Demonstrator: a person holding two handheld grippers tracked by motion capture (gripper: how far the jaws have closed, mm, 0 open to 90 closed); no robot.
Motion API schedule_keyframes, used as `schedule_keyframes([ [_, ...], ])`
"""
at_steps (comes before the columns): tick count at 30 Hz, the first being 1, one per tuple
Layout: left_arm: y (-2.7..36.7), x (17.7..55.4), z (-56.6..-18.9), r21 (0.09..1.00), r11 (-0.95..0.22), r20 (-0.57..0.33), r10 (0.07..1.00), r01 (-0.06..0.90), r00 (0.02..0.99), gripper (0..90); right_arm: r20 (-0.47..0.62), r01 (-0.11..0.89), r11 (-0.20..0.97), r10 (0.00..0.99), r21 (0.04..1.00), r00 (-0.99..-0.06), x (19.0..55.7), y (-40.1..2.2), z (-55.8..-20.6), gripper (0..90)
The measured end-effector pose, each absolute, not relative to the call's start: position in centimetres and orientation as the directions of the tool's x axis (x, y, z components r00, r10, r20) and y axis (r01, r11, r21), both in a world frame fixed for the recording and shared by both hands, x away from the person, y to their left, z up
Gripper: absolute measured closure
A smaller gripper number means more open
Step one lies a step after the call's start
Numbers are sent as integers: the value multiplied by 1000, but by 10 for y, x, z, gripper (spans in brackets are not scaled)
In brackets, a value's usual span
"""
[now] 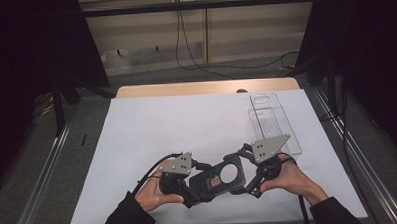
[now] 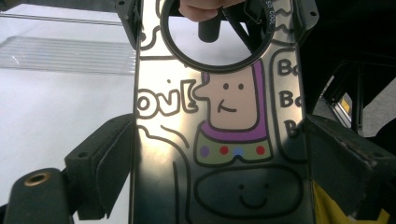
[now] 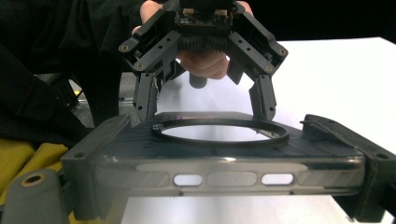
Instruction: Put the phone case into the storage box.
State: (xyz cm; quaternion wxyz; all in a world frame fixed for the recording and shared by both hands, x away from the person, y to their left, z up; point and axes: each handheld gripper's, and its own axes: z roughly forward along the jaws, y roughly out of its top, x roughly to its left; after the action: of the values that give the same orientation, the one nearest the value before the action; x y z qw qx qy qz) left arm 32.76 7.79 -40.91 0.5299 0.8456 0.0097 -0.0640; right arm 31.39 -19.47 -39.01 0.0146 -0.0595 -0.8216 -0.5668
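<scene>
A dark, see-through phone case (image 1: 216,177) with cartoon drawings and a round ring opening is held between both grippers near the table's front edge. My left gripper (image 1: 196,186) is shut across one end of it. In the left gripper view the printed case (image 2: 224,140) fills the gap between the left gripper's (image 2: 219,163) black jaws. My right gripper (image 1: 243,174) is shut on the other end. The right gripper view shows the case's slotted edge (image 3: 224,178) clamped in the right gripper (image 3: 224,161), with the left gripper (image 3: 205,42) and a hand beyond it.
A clear plastic tray (image 1: 274,122) lies at the right on the white sheet (image 1: 187,122) that covers the table. The wooden table edge (image 1: 205,87) runs along the back. Metal rails flank both sides, and cables hang on the far wall.
</scene>
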Motion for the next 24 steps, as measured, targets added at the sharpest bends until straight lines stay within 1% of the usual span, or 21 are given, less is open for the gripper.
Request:
schedule_keyframes([
  [4, 78, 328, -409, 894, -442, -109, -50, 75, 993, 123, 89, 112, 355, 82, 928, -993, 314, -194, -390, 106],
  [8, 77, 328, -410, 897, -432, -118, -39, 90, 992, 122, 106, 130, 354, 88, 926, -991, 315, -195, -390, 109],
  [18, 78, 327, -409, 905, -419, -80, -5, 71, 997, 112, 101, 133, 357, 107, 925, -989, 315, -195, -389, 116],
  [20, 79, 326, -408, 906, -416, -81, 7, 76, 997, 99, 103, 138, 364, 114, 921, -988, 315, -195, -389, 117],
  [22, 79, 327, -407, 908, -410, -87, 20, 88, 996, 57, 106, 145, 373, 123, 916, -987, 316, -196, -390, 117],
  [24, 80, 328, -407, 909, -406, -86, 31, 91, 996, 59, 109, 152, 370, 135, 917, -985, 316, -197, -389, 118],
])
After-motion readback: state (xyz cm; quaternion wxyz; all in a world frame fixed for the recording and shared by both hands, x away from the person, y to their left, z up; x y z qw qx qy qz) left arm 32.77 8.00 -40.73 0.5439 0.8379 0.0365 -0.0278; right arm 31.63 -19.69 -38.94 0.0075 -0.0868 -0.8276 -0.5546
